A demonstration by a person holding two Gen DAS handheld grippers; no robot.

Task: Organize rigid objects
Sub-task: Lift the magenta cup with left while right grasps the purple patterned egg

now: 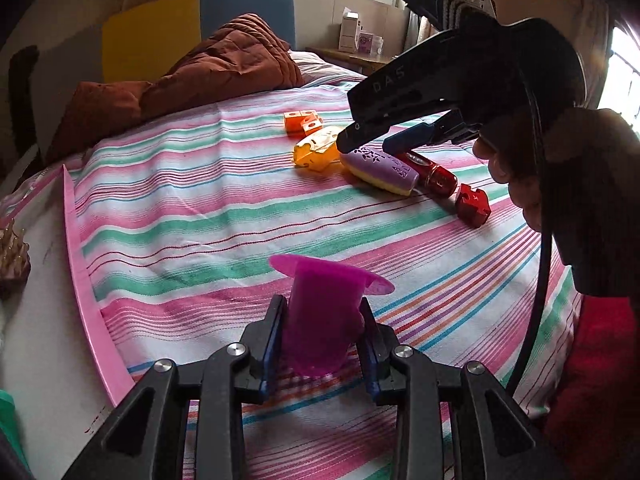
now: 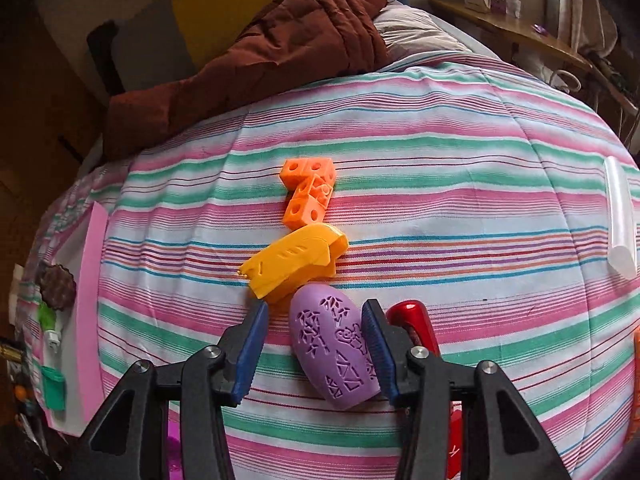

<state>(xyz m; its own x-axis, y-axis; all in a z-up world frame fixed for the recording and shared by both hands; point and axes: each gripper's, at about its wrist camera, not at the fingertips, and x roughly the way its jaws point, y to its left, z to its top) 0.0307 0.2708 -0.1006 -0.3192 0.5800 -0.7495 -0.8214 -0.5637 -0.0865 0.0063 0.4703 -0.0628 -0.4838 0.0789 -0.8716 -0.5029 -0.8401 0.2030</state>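
Note:
My left gripper is shut on a magenta flanged cup, held upright just above the striped bedsheet. My right gripper points down over a purple oval piece with cut-out patterns; it is open, with the piece between its jaws, a clear gap at the left pad and the right pad close against it. In the left wrist view the right gripper hovers at the purple piece. Beside it lie a yellow shell piece, orange linked cubes and a red cylinder.
A red puzzle block lies right of the cylinder. A white tray with a pink rim holding a brush sits at the bed's left edge. A brown quilt is bunched at the back. A white tube lies far right.

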